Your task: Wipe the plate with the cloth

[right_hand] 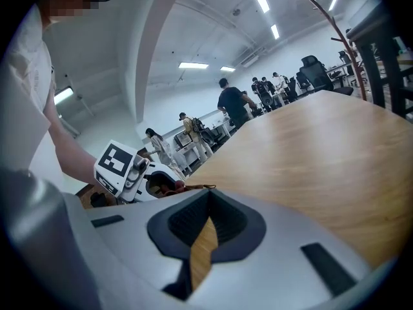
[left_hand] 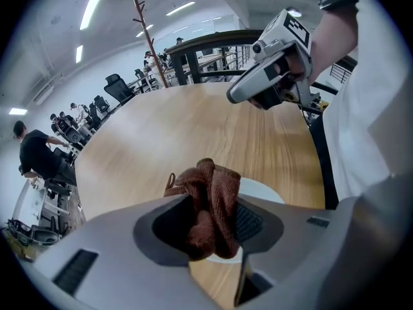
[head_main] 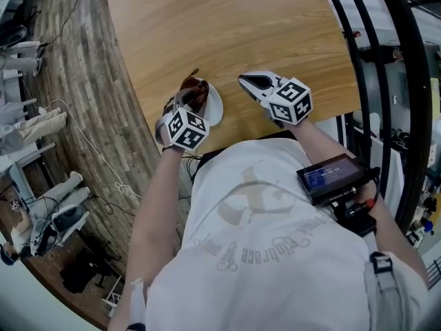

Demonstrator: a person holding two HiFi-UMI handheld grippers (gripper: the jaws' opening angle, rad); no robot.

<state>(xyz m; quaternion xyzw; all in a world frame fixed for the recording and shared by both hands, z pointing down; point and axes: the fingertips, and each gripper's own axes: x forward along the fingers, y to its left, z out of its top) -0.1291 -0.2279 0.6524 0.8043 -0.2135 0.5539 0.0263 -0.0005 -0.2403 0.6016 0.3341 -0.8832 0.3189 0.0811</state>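
- Gripping the brown cloth point(left_hand: 210, 202) in my left gripper point(head_main: 191, 96), jaws clenched on it, over the white plate point(head_main: 216, 107) at the table's point(head_main: 227, 26) near edge.
- My right gripper point(head_main: 247, 83) hovers beside it, jaws pressed together, empty.

My T-shirt point(head_main: 275, 254) is white, short-sleeved, with faded grey print; my left gripper point(head_main: 193, 94) and right gripper point(head_main: 245, 81) are pale grey shells with black-and-white marker cubes point(head_main: 185, 128); a small black screen point(head_main: 331, 178) sits at my right arm.
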